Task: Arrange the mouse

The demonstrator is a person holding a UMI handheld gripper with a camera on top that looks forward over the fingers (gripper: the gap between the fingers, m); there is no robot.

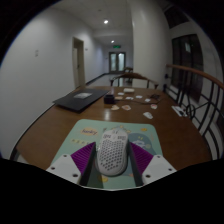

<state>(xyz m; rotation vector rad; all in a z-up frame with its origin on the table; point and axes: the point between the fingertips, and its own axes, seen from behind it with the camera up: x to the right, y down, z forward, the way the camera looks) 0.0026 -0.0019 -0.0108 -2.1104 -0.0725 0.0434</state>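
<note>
Mouse sits right between the fingers

The white mouse [112, 152] lies on the mat [88, 133] at the table's [60, 118] near edge, long axis running straight ahead along the fingers [112, 168]. They're spread, purple pads flanking its sides; whether they touch it, I can't tell. A laptop [78, 99] waits well beyond, toward the far edge

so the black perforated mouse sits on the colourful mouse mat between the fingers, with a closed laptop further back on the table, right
Not quite: the perforated mouse is white, not black, as the gripper view shows. It does sit on the colourful mouse mat between the fingers, with the closed dark laptop beyond on the round wooden table.
</note>
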